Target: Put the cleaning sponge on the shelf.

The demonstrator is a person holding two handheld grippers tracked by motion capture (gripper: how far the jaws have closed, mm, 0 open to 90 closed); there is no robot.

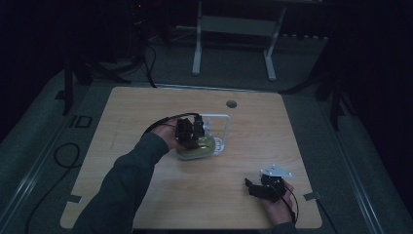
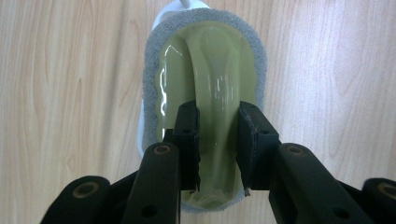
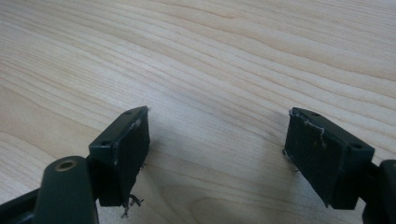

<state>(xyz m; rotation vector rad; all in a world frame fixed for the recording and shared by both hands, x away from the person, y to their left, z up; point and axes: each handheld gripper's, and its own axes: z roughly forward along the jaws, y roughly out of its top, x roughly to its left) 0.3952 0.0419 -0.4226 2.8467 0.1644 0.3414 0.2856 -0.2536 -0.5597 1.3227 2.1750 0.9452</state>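
Wood counter [image 1: 146, 117] sits under me in a dark room. On its middle lies a green scrub brush [image 2: 210, 60] with a grey pad. My left gripper [image 2: 218, 140] squeezes the brush's handle. Nearer me, my right gripper [image 3: 217, 135] has its jaws wide apart, holding nothing.

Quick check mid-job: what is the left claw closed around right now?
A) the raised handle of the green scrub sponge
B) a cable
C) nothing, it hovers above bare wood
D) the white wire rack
A: in the left gripper view the left claw has both pads pressed on the scrub sponge's glossy green handle ridge.
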